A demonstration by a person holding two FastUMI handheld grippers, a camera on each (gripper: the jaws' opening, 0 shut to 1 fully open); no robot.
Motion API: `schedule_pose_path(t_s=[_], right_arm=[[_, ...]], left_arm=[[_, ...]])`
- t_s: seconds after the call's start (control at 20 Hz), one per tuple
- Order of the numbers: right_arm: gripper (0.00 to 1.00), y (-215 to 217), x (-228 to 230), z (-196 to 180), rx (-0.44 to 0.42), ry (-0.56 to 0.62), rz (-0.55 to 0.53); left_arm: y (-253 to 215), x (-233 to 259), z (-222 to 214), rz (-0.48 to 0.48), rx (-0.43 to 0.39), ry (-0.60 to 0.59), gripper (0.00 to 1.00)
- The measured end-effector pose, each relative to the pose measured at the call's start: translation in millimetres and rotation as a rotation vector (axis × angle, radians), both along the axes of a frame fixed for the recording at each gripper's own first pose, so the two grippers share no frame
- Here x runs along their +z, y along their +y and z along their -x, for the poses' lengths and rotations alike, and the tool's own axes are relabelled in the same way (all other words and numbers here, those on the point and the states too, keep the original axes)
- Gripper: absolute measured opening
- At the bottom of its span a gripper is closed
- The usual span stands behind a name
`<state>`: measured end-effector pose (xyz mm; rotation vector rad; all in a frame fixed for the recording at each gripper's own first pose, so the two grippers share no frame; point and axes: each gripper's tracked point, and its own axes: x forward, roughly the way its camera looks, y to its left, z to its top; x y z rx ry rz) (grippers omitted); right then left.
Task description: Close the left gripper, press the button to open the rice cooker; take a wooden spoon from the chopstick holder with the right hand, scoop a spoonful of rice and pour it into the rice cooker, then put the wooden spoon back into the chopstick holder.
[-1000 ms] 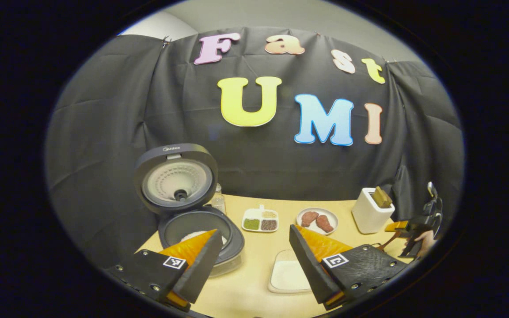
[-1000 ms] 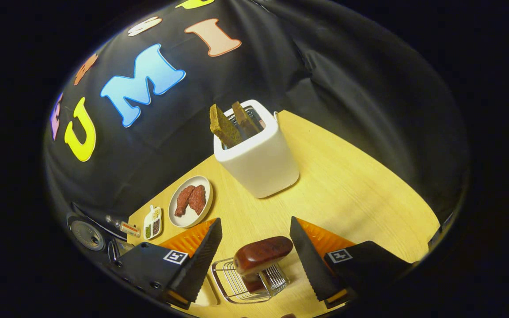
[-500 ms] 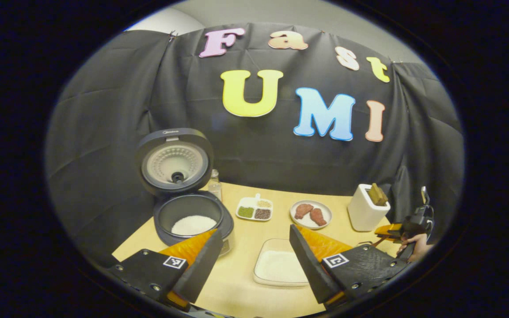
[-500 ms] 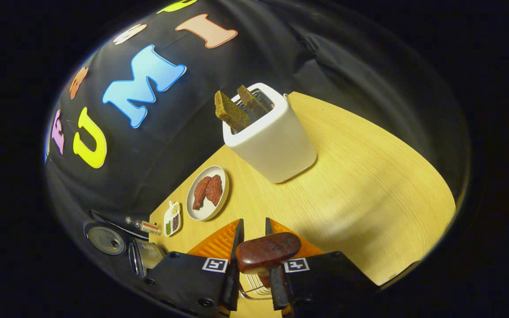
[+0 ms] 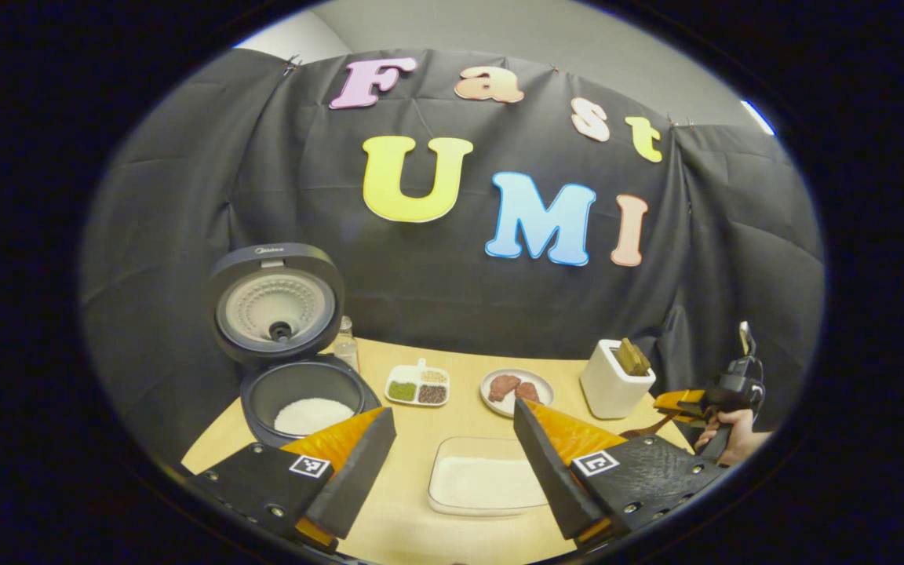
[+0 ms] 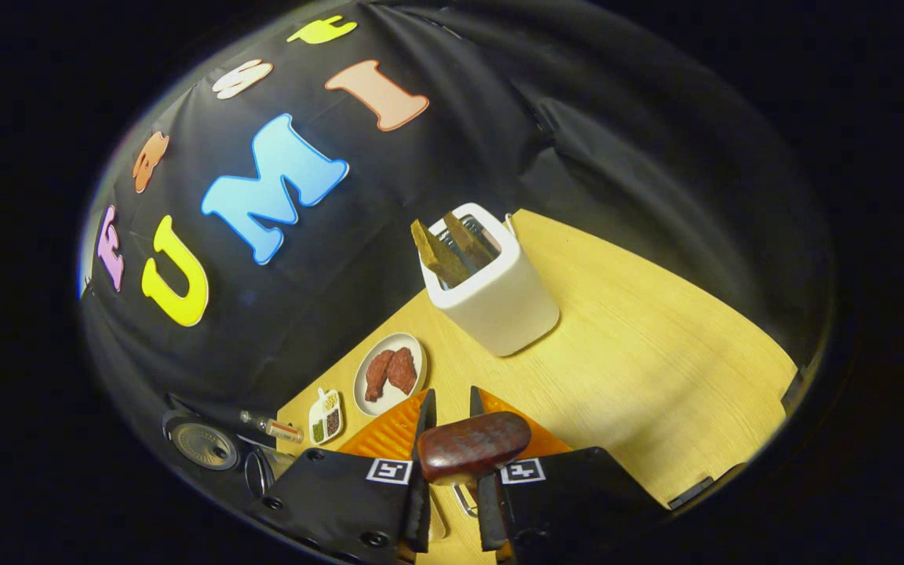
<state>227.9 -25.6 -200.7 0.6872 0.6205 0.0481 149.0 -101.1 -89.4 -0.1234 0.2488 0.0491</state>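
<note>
The dark round rice cooker [image 5: 303, 396] sits at the lower left of the left gripper view with its lid [image 5: 276, 304] raised, white rice heaped in its inner pot. Lower centre, a shallow clear rectangular tray [image 5: 483, 482] holds more white rice. Behind it stand a small white divided dish [image 5: 418, 386] of green, dark and pale grains, a round white plate [image 5: 516, 390] with two reddish-brown pieces, and a white toaster [image 5: 615, 384] with brown slices in its slots (all on the pale wooden desk [image 5: 409, 518]).

In the right gripper view, the right gripper [image 6: 449, 408] is nearly closed, both fingers pressing the dark reddish wooden spoon [image 6: 473, 447] at the bottom centre; a bit of the wire chopstick holder [image 6: 461, 496] shows just beneath it. The left gripper [image 5: 454, 420] is wide apart and holds nothing.

Against half a second ago, the toaster lies farther off in the right gripper view and less of the wire holder shows; a second ago those fingers stood wide apart around the spoon.
</note>
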Motion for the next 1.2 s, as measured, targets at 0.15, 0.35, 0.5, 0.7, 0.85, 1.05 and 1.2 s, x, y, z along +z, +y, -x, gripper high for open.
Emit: schedule_pose_path(t_s=[0.15, 0.35, 0.5, 0.7, 0.85, 1.05, 1.2], right_arm=[[0.23, -13, 22, 21, -0.066, -0.034, 0.026], [0.22, -31, 40, 57, -0.160, -0.064, 0.074], [0.22, -29, 46, 84, -0.198, -0.068, 0.096], [0.23, -13, 56, 119, -0.234, -0.076, 0.105], [0.23, 22, 55, 140, -0.205, -0.055, 0.094], [0.23, 85, 61, 148, -0.111, -0.034, 0.049], [0.23, 128, 74, 139, -0.015, -0.058, 0.072]], left_arm=[[10, 5, 1, 0.041, -0.039, -0.009, 0.96], [20, 4, 0, 0.076, -0.159, -0.025, 0.96], [36, 7, -5, 0.045, -0.217, -0.042, 0.96], [50, 5, -3, 0.079, -0.274, -0.060, 0.96], [64, 1, 4, 0.112, -0.295, -0.064, 0.96], [101, -9, 17, 0.114, -0.261, -0.064, 0.96], [134, -16, 29, 0.152, -0.200, -0.056, 0.96]])
